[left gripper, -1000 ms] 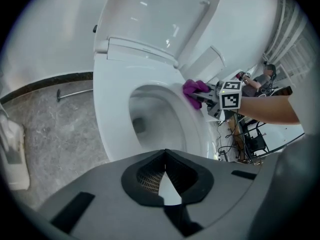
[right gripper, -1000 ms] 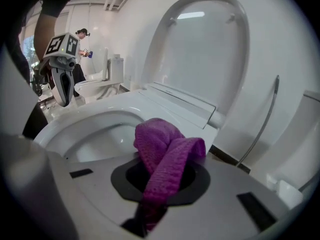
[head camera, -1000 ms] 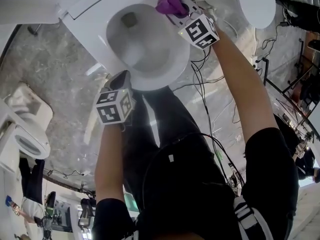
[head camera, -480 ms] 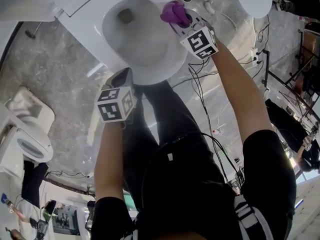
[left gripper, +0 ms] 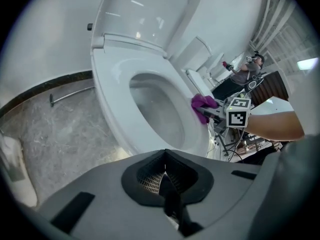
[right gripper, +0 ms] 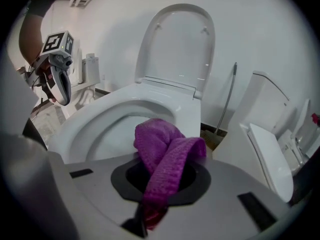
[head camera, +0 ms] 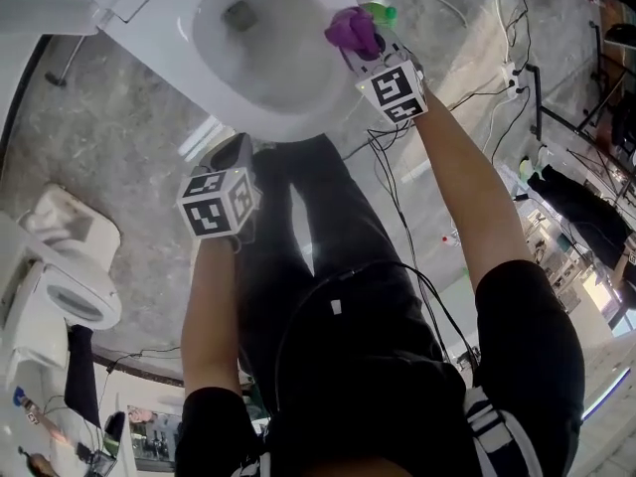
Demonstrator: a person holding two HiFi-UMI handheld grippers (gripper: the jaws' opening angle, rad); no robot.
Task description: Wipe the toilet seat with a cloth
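The white toilet seat lies down on the bowl with its lid raised. My right gripper is shut on a purple cloth and holds it on the seat's right rim. The right gripper view has the cloth bunched between the jaws, above the seat. My left gripper is shut and empty and hangs just in front of the bowl's near edge, off the seat. Its own view looks over its closed jaws at the seat, the cloth and the right gripper's marker cube.
Another toilet stands at the left on the marbled floor. A further white toilet stands close to the right of this one. Black cables trail over the floor by my legs. A person stands far off.
The right gripper has slid the cloth along the seat's right rim from the hinge end toward the front. The left gripper has drifted a little to the left, still shut.
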